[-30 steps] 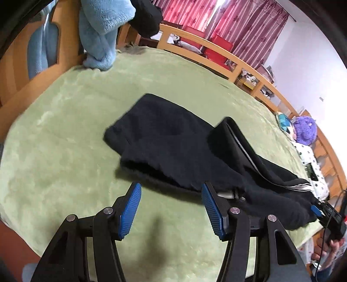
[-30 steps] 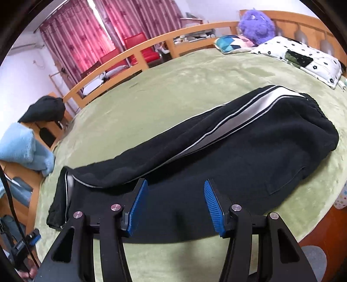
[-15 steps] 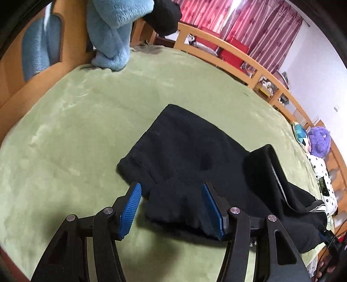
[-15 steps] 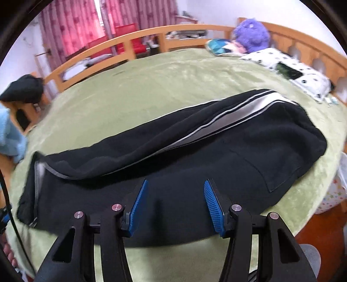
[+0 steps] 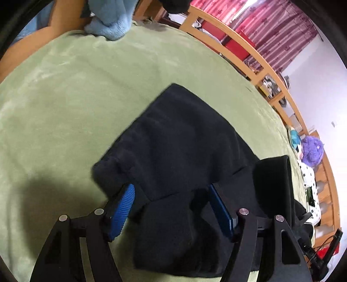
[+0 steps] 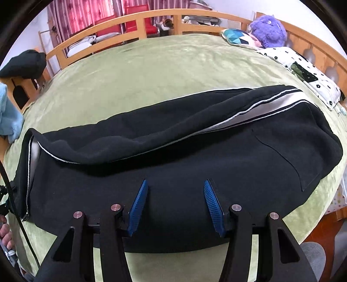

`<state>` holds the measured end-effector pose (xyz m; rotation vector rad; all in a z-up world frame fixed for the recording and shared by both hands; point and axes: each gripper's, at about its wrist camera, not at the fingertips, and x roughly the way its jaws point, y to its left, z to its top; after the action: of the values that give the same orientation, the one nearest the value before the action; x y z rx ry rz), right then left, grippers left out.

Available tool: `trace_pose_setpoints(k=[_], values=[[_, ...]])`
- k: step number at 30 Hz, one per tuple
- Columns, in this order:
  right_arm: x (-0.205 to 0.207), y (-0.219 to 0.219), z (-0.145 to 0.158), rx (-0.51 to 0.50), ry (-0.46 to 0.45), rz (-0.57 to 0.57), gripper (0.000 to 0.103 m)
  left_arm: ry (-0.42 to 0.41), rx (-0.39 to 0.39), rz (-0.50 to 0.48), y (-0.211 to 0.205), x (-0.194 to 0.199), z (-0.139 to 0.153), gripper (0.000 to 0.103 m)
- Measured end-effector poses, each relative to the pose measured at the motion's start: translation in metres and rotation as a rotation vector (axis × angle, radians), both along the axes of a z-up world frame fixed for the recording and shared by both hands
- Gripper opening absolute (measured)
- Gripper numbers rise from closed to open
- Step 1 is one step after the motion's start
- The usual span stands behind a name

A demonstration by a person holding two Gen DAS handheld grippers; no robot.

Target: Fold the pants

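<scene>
Black pants (image 6: 195, 156) with a white and grey side stripe (image 6: 260, 108) lie lengthwise across the green bed cover (image 6: 162, 71), one leg folded over the other. In the left wrist view the leg ends (image 5: 184, 138) are bunched under my left gripper (image 5: 171, 188). Its jaws are opening, with a fold of black cloth lying loose between the blue pads (image 5: 122, 208), neither of which presses on it. My right gripper (image 6: 175, 183) hovers low over the middle of the pants near the front edge. It is open, with only flat cloth beneath it.
A wooden bed rail (image 6: 151, 17) runs round the far side. A light blue blanket (image 5: 110, 19) hangs at the foot end beside a black garment (image 6: 23, 64). A purple plush toy (image 6: 267, 30) and patterned pillows (image 6: 303, 73) sit at the head end.
My left gripper has come forward and down over the leg ends, and its jaws have widened around the cloth. My right gripper has dropped closer to the middle of the pants.
</scene>
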<state>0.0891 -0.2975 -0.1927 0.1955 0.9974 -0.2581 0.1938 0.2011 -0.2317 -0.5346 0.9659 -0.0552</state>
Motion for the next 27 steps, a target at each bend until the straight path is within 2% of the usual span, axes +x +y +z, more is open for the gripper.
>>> trace_pose_setpoints(k=[4,5,6,8,9,10,12,18,20,22,23,26,27], values=[[0.002,-0.003,-0.002,0.049,0.007,-0.019,0.054,-0.012,-0.018,0.009,-0.002,0.007,-0.005,0.067],[0.002,-0.003,-0.002,0.05,0.009,-0.02,0.054,-0.016,-0.01,0.011,-0.005,0.008,-0.006,0.061],[0.001,-0.002,-0.003,0.049,0.009,-0.021,0.054,-0.017,0.003,0.009,-0.004,0.009,-0.007,0.048],[0.0,-0.002,-0.005,0.047,0.014,-0.028,0.054,-0.031,0.01,0.01,-0.003,0.008,-0.006,0.034],[0.001,-0.001,-0.006,0.049,0.015,-0.029,0.054,-0.04,0.003,0.009,0.0,0.007,-0.005,0.022],[0.001,-0.001,-0.006,0.05,0.014,-0.031,0.054,-0.048,0.005,0.022,0.003,0.005,-0.003,0.016],[-0.001,-0.001,-0.007,0.048,0.013,-0.031,0.054,-0.072,-0.029,0.068,0.014,-0.004,0.003,0.013],[-0.006,-0.01,0.0,0.038,0.001,-0.039,0.054,-0.12,-0.046,0.086,0.031,-0.036,0.018,0.011],[-0.01,-0.014,0.003,0.039,-0.007,-0.049,0.054,-0.099,-0.044,0.097,0.033,-0.037,0.011,0.011],[-0.015,-0.017,0.004,0.046,-0.019,-0.057,0.054,-0.031,-0.085,0.122,0.037,-0.036,-0.008,0.012],[-0.017,-0.019,0.004,0.053,-0.02,-0.059,0.054,-0.013,-0.1,0.127,0.038,-0.037,-0.013,0.015],[-0.024,-0.021,0.005,0.08,-0.018,-0.051,0.054,0.002,-0.07,0.151,0.041,-0.044,-0.007,0.039],[-0.027,-0.022,0.006,0.081,-0.024,-0.043,0.054,-0.001,-0.054,0.152,0.04,-0.048,-0.002,0.041]])
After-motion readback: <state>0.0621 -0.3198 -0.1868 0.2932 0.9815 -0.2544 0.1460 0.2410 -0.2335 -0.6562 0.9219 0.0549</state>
